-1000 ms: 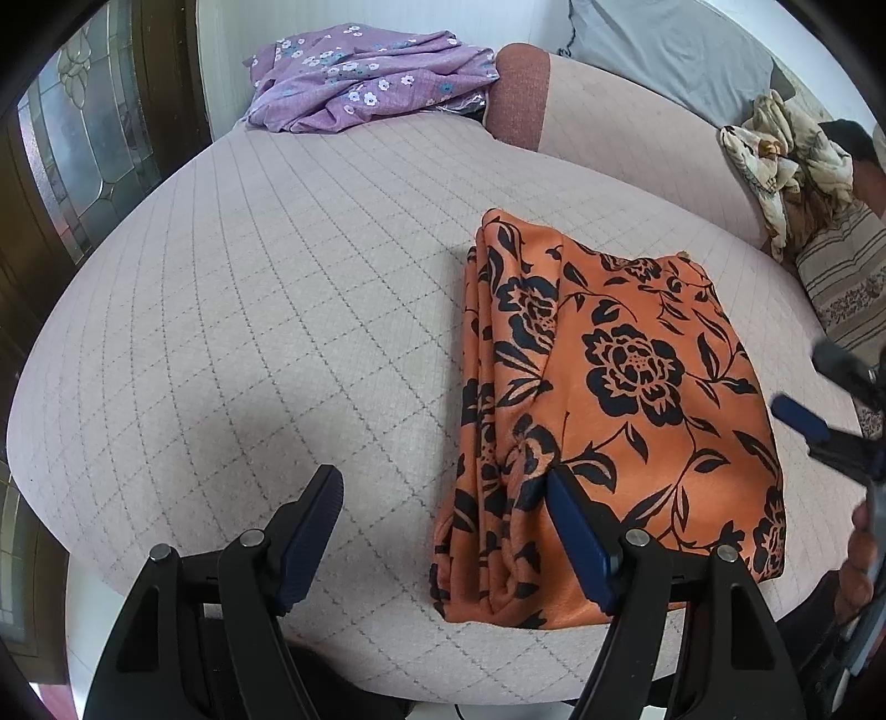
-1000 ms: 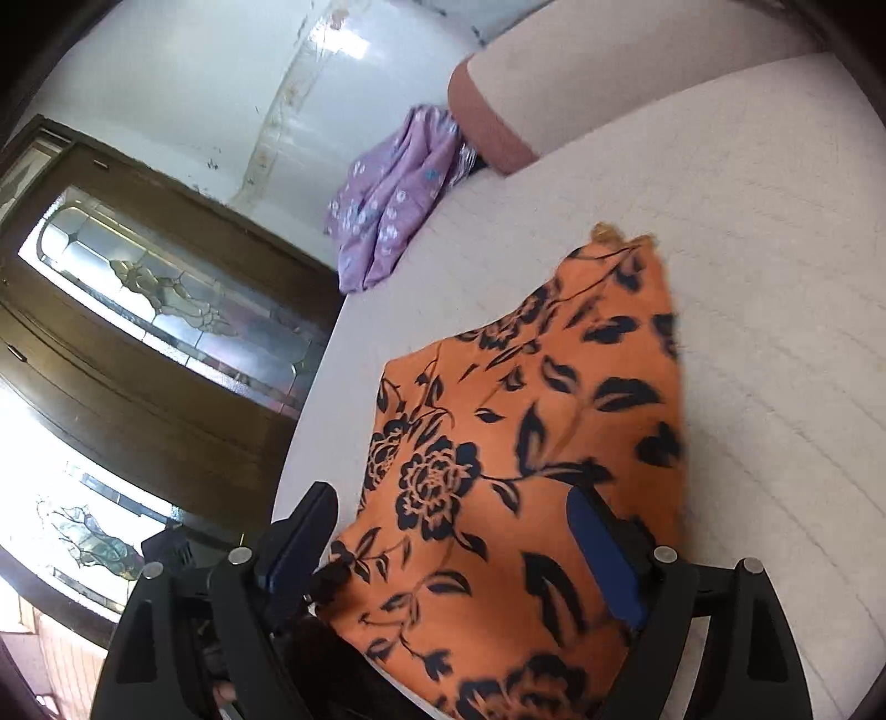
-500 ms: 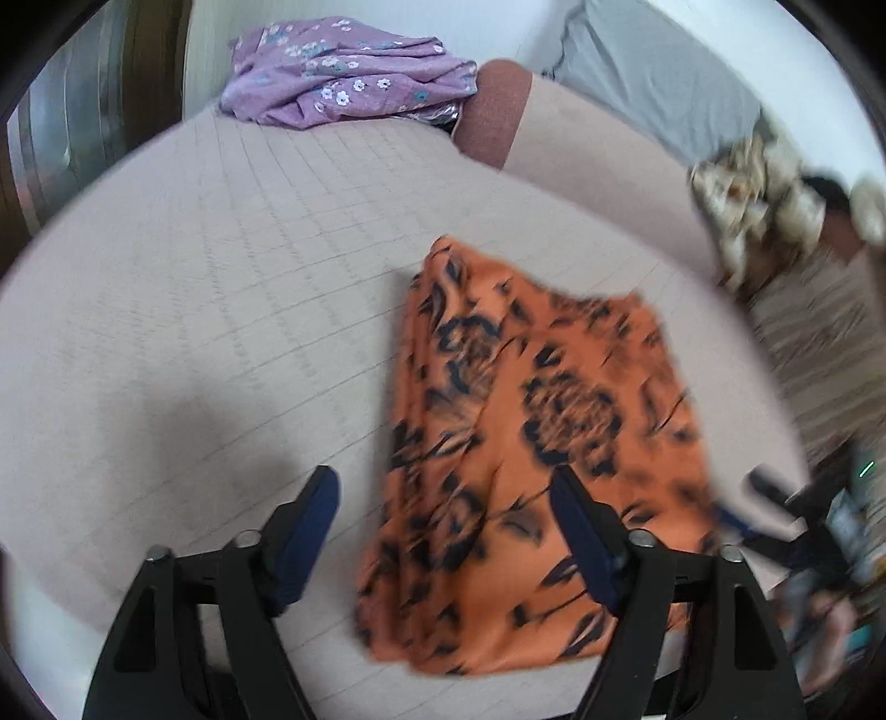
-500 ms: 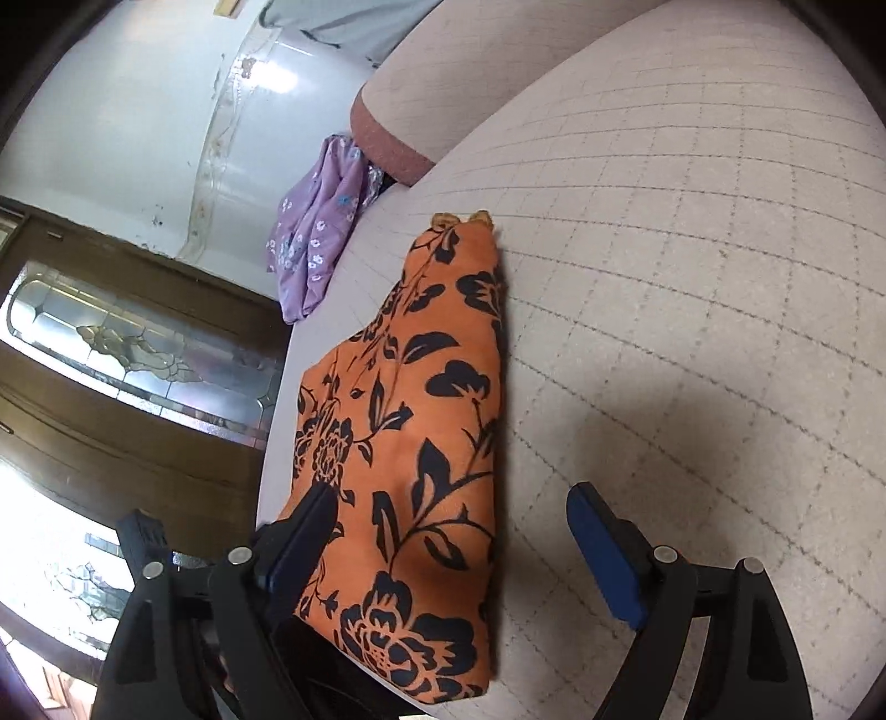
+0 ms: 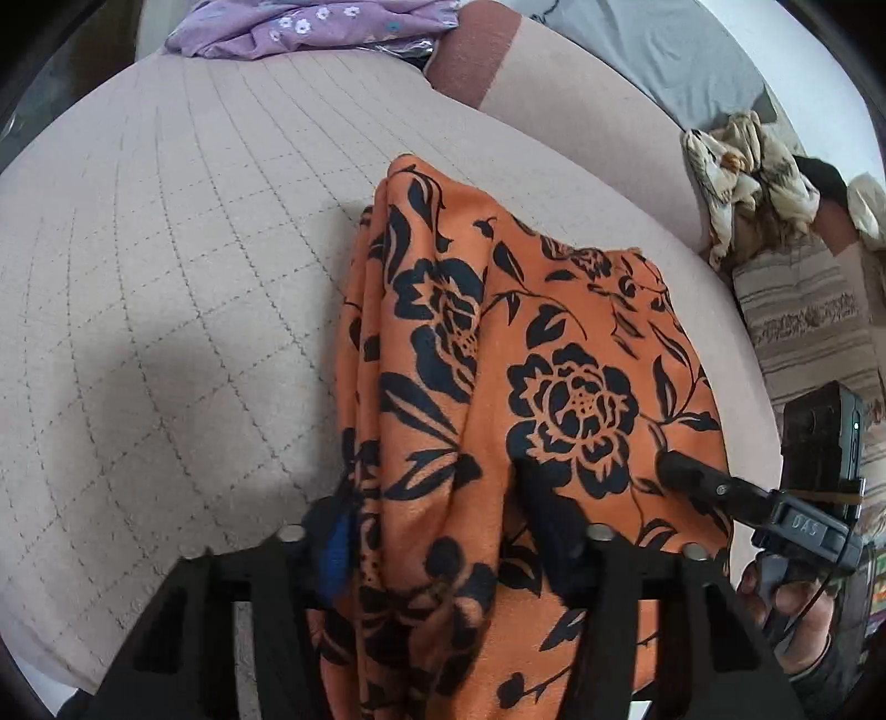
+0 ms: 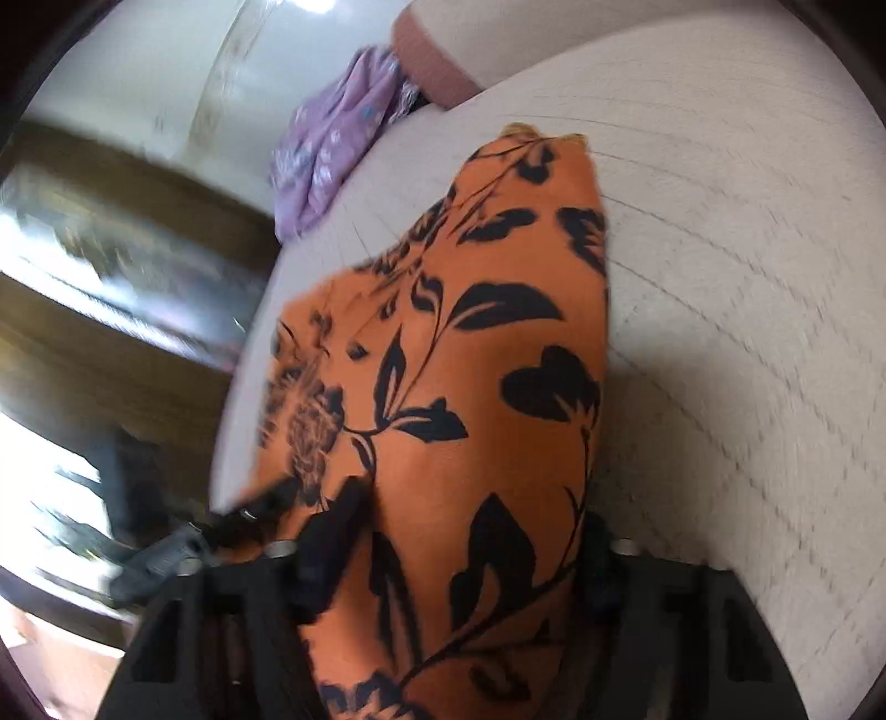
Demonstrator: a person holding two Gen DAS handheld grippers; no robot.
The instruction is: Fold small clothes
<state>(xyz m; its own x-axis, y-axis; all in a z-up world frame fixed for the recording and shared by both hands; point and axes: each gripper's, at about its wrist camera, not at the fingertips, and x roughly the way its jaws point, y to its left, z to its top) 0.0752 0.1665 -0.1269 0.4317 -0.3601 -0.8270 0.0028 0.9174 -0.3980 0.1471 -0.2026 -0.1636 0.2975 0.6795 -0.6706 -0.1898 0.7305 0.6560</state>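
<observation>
1. The orange floral garment point(image 5: 531, 387) is lying partly folded on the quilted bed point(image 5: 166, 277), its near edge at 6 o'clock
2. The left claw point(image 5: 437, 548) and right claw point(image 6: 448, 554), jaws just closing, are gripping that edge
3. Another fold is probably remaining; the purple garment point(image 5: 310, 27) at 12 o'clock is waiting unfolded

Both grippers' jaws now closing on the orange floral cloth point(image 5: 498, 387), formerly clear.

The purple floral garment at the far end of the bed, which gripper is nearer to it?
Left, slightly. Both the left gripper and right gripper sit on the orange cloth, well short of the purple garment.
</observation>
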